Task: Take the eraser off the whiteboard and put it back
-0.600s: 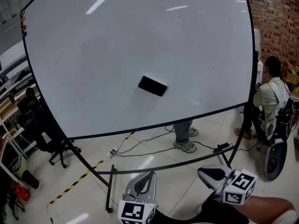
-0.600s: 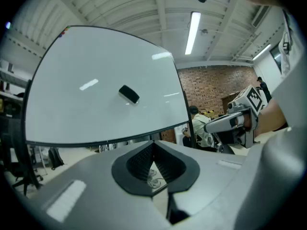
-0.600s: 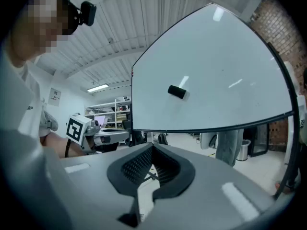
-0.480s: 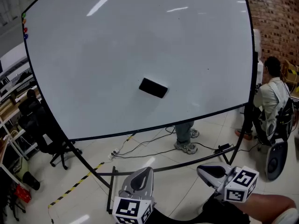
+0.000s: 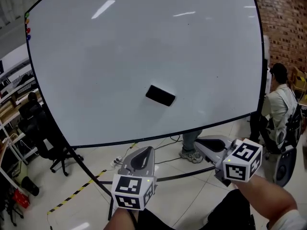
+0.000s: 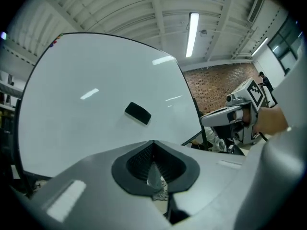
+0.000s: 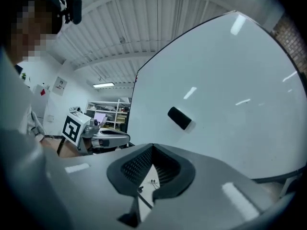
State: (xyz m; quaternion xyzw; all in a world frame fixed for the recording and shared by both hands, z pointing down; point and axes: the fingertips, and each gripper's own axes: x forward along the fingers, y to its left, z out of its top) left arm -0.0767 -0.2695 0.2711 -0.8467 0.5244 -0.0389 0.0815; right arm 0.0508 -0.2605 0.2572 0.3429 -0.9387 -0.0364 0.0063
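- My left gripper (image 5: pixel 142 153) is closed on nothing: in the left gripper view its two grey jaws meet at the tips, with only floor visible through the dark padded notch behind them.
- My right gripper (image 5: pixel 204 144) is closed and empty too, jaws together.
- I hold both grippers low in front of the large white whiteboard (image 5: pixel 120 51), side by side and apart from each other, neither touching the board.
- The black rectangular eraser (image 5: pixel 160 95) sits on the whiteboard's face, slightly tilted, in the lower middle of the board and well apart from both grippers.
- Small coloured magnets (image 5: pixel 28 27) cling to the board's upper left edge.
- Below the board, cables (image 5: pixel 144 153) and a strip of yellow-and-black tape (image 5: pixel 76 188) lie on the pale floor.
- A person in a light shirt (image 5: pixel 279 102) is at the right, in front of a red brick wall (image 5: pixel 283 18).
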